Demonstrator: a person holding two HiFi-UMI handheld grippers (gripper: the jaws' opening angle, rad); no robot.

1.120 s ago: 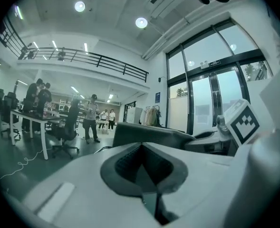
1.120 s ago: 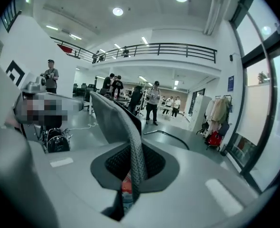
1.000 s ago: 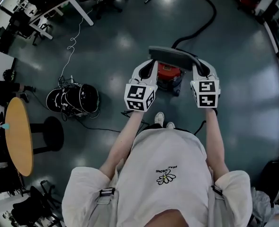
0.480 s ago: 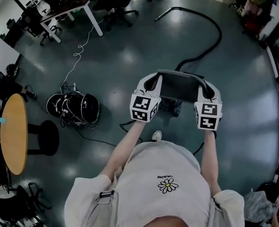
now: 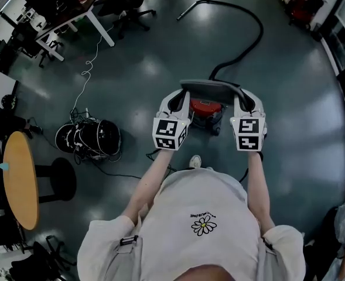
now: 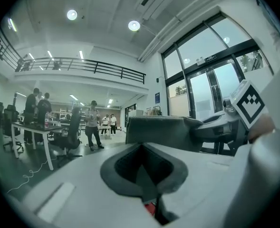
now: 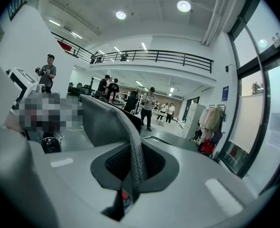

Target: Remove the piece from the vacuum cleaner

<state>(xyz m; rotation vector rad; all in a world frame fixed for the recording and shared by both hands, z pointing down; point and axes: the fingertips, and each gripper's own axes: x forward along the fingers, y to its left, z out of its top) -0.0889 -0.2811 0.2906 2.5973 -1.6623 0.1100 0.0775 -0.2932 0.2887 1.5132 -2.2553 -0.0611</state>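
Both grippers hold a flat grey piece (image 5: 210,90) level between them, above the red vacuum cleaner (image 5: 206,108) on the floor. My left gripper (image 5: 180,102) is shut on the piece's left end and my right gripper (image 5: 244,101) on its right end. In the left gripper view the grey piece (image 6: 161,131) stretches rightward beyond the shut left gripper (image 6: 147,177). In the right gripper view the grey piece (image 7: 106,120) runs edge-on into the shut right gripper (image 7: 132,172). A bit of red vacuum shows below the jaws in both views. The vacuum's black hose (image 5: 242,25) curves away over the floor.
A black round machine with tangled cables (image 5: 90,136) lies on the floor to the left. A round wooden table (image 5: 20,180) and a black stool (image 5: 64,179) stand further left. Desks and chairs (image 5: 72,7) sit at the back left; several people stand far off.
Half a second ago the held grey piece hid the vacuum; now it sits higher in the view and the red body shows under it. Both grippers stay shut on it.
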